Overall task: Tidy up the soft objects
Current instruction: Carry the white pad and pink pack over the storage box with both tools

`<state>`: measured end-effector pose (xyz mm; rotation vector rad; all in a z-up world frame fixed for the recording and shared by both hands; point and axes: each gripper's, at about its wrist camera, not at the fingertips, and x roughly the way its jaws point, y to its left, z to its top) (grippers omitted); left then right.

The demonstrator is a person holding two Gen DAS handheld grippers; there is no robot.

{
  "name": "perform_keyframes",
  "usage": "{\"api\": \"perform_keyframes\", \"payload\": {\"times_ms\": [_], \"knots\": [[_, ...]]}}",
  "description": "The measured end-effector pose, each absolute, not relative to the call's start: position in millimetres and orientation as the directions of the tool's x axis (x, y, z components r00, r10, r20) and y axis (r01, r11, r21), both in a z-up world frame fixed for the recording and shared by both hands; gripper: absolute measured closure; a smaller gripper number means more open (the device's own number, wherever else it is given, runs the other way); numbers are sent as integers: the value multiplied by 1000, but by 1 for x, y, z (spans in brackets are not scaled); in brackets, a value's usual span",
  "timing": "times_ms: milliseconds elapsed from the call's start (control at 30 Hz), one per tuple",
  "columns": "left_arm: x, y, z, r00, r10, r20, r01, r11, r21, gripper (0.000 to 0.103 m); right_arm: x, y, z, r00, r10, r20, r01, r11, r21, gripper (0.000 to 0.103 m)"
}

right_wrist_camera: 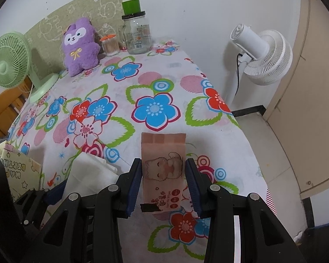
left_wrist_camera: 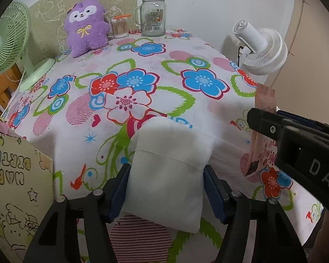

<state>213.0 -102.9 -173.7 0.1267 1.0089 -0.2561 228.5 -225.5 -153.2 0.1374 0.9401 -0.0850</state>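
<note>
The left gripper (left_wrist_camera: 166, 188) is clamped on a white tissue pack (left_wrist_camera: 167, 175), held above the near edge of the table (left_wrist_camera: 142, 70). The right gripper (right_wrist_camera: 163, 182) holds a pink tissue pack (right_wrist_camera: 163, 171) near the right edge; its left finger touches the pack, but a thin gap seems to show at the right finger, so I cannot tell if the grip is firm. At the near left corner stands a birthday bag (left_wrist_camera: 13, 175). Far away, at the back edge, sit a purple plush toy (left_wrist_camera: 85, 26), a cotton swab box (left_wrist_camera: 119, 27) and a glass jar (left_wrist_camera: 153, 15). I think the pink pack may slip out and fall past the right edge, because it is soft and perhaps loosely held.
</note>
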Motion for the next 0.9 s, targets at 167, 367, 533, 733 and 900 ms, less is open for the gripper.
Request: {"api": "perform_keyframes", "payload": {"times_ms": [167,367,533,733,900], "knots": [[208,-96,-163,530,-150,-834,252,968,-14,39,223,-224,-144,610,-10,-792,129,988,87,60],[199,-89,-142,574,-154,-804,236,972,-17,39,214,-218,-127,640,-9,-768,116,990,85,60],[191,-81,-127,603,-154,-783,225,974,-18,39,208,-211,-115,658,-5,-753,103,991,84,60],[182,-70,-112,632,-150,-760,204,979,-24,39,202,-202,-106,674,3,-739,84,993,81,60],[175,-57,-98,661,-141,-737,179,983,-28,39,197,-191,-94,693,14,-721,61,995,78,60]]}}
